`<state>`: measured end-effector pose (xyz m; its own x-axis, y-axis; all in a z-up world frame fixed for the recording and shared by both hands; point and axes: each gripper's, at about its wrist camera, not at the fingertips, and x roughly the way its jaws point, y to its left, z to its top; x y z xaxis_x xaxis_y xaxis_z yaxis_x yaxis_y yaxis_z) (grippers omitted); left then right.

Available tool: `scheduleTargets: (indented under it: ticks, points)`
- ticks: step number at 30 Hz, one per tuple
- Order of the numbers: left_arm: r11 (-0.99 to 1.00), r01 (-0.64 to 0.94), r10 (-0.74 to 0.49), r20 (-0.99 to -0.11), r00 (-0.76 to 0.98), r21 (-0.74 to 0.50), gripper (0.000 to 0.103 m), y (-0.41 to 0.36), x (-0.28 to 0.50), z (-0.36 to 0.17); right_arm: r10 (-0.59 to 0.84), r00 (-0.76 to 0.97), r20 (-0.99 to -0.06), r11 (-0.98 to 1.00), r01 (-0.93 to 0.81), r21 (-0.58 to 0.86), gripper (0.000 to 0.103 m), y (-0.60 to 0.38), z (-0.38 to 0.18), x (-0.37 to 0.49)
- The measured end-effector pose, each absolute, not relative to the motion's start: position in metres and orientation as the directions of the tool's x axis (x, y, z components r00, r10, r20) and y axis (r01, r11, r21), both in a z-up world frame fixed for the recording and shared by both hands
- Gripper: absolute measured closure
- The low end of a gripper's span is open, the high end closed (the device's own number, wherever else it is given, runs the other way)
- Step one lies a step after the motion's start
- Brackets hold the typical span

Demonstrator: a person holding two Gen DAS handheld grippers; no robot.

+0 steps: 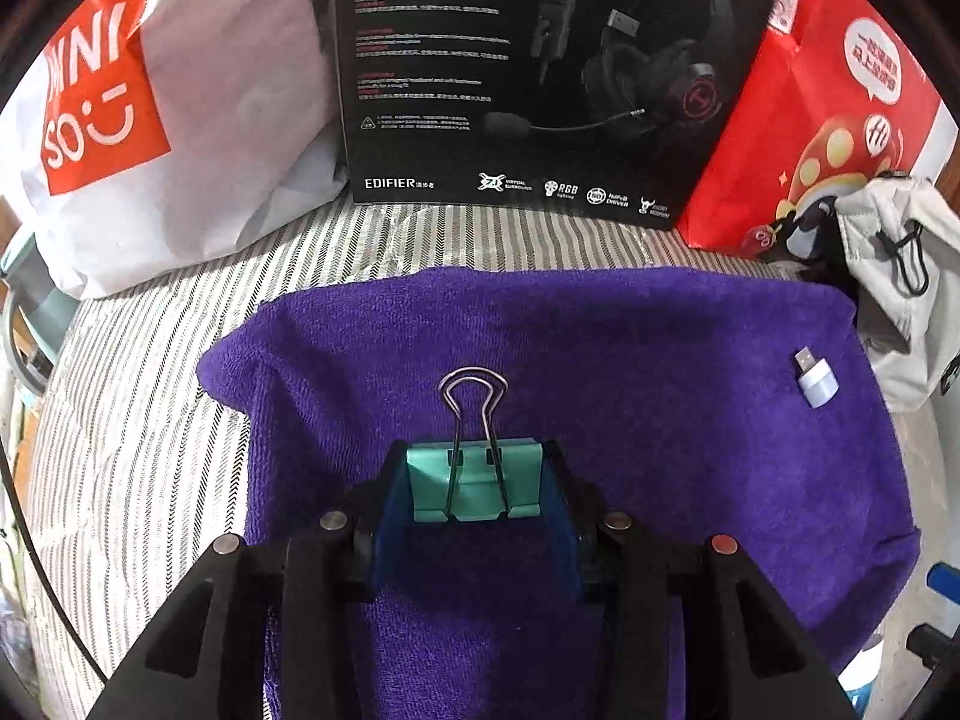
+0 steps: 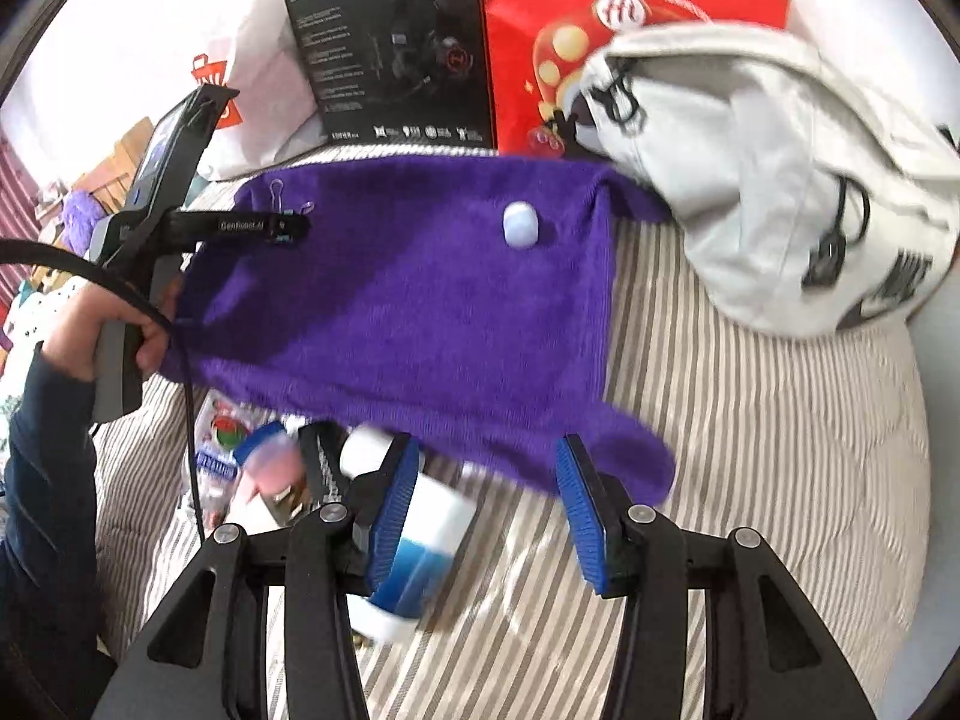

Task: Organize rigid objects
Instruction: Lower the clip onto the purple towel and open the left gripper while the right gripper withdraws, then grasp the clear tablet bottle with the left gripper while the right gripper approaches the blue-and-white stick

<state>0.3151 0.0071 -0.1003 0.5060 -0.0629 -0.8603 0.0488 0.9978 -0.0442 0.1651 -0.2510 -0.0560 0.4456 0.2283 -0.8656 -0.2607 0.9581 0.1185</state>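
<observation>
Binder clip (image 1: 474,480) pinched in left gripper (image 1: 474,495), purple towel (image 1: 600,360) beneath

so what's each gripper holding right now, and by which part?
Left gripper clamps the green binder clip by the sides of its body, wire handles pointing forward. Right gripper holds nothing, jaws apart.
</observation>
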Motion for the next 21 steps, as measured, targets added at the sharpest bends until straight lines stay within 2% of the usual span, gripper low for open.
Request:
scheduleTargets:
  ticks: [4, 5, 7, 9, 15, 21]
  points:
    - [0.997, 0.069, -0.009, -0.862, 0.506, 0.03, 0.061, -0.003, 0.314, -0.101, 0.23, 0.43, -0.873, 0.965, -0.22, 0.146, 0.055, -0.258, -0.065, 0.158]
    - [0.998, 0.061, -0.002, -0.865, 0.502, 0.033, 0.058, -0.003, 0.314, -0.101, 0.231, 0.429, -0.873, 0.965, -0.214, 0.151, 0.055, -0.26, -0.065, 0.156]
    - [0.999, 0.042, -0.003, -0.874, 0.485, 0.02, 0.042, 0.0, 0.313, -0.102, 0.227, 0.432, -0.873, 0.967, -0.208, 0.149, 0.055, -0.263, -0.063, 0.151]
    - [0.999, 0.048, -0.023, -0.879, 0.477, 0.0, 0.039, 0.003, 0.309, -0.101, 0.22, 0.444, -0.869, 0.969, -0.205, 0.14, 0.055, -0.266, -0.059, 0.144]
    - [1.0, 0.018, -0.03, -0.868, 0.496, -0.024, 0.039, 0.007, 0.273, -0.079, 0.198, 0.478, -0.856, 0.975, -0.19, 0.119, 0.055, -0.269, -0.048, 0.128]
    - [0.995, 0.074, -0.098, -0.834, 0.543, -0.068, 0.039, -0.007, 0.195, -0.044, 0.218, 0.497, -0.84, 0.974, -0.163, 0.156, 0.055, -0.274, -0.042, 0.111]
